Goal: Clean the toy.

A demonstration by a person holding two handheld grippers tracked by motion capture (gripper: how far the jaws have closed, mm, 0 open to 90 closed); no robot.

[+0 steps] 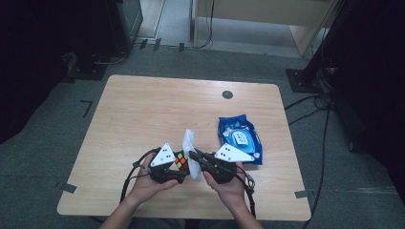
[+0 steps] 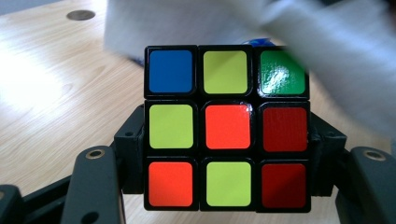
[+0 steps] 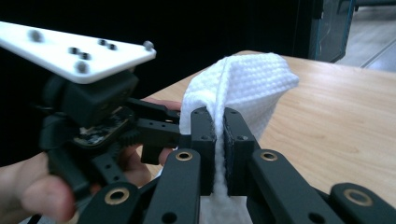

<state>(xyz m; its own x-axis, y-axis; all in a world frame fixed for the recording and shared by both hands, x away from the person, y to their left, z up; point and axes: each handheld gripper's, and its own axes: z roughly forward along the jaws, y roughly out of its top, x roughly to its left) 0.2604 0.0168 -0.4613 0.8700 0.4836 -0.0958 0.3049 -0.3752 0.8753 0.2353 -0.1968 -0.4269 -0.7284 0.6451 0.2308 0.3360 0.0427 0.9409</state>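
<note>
Above the light wooden worktop (image 1: 143,109), the left tool (image 1: 177,168) grips the multicoloured plastic puzzle cube (image 2: 227,128); the right tool (image 3: 218,135) pinches a white woven wipe (image 3: 243,88) against it. Wiping seems underway, other faces likely remaining.

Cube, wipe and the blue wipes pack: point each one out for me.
Cube (image 2: 227,127): left gripper view, on its orange centre tile.
Wipe (image 3: 243,81): right gripper view, on the white fold above the fingers.
Blue wipes pack (image 1: 240,139): high view, on its lid label.
</note>
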